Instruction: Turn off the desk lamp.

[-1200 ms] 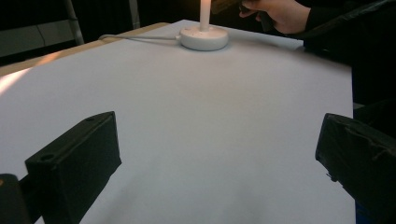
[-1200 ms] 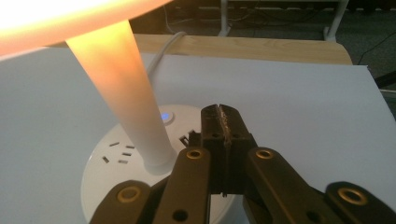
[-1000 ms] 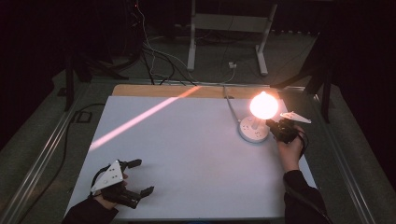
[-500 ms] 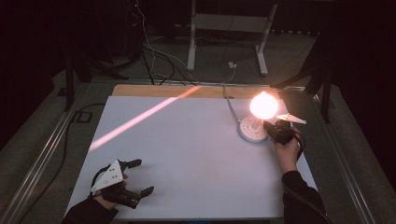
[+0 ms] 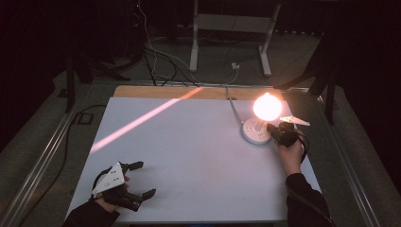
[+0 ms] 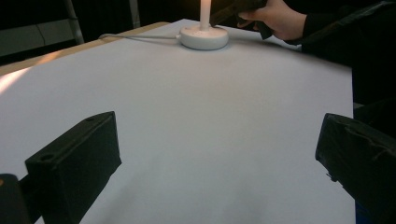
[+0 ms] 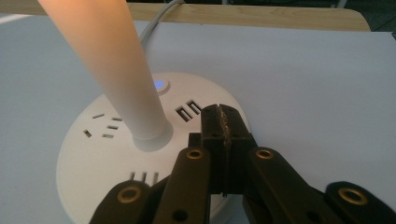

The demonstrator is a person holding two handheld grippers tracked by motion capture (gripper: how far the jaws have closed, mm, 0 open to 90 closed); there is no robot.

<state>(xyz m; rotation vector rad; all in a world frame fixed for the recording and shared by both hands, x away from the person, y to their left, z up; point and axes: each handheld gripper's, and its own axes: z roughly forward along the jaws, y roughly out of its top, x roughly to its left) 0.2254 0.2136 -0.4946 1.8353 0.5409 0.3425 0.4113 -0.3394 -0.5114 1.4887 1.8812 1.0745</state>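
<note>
A lit lamp bulb [image 5: 267, 106] glows orange above a round white socket base [image 5: 254, 131] at the table's right side. My right gripper [image 5: 279, 132] sits just right of the base, shut, jaws pressed together over the base's top [image 7: 107, 154]. Close up, the lamp's stem [image 7: 116, 70] rises from the base, with a blue light [image 7: 159, 84] lit beside it. My left gripper [image 5: 142, 179] rests at the table's near left corner, open with nothing between its jaws. Far off in the left gripper view, the base [image 6: 204, 37] and the other hand [image 6: 275, 18] appear.
The white table top [image 5: 189, 151] has a wooden strip [image 5: 156, 92] along its far edge. A white cable [image 5: 233, 106] runs from the base off the back. A streak of light [image 5: 142, 120] crosses the table. Dark floor with cables and a stand's legs [image 5: 227, 42] lies beyond.
The right gripper has shifted slightly down and closer to the socket base. The left gripper has not moved.
</note>
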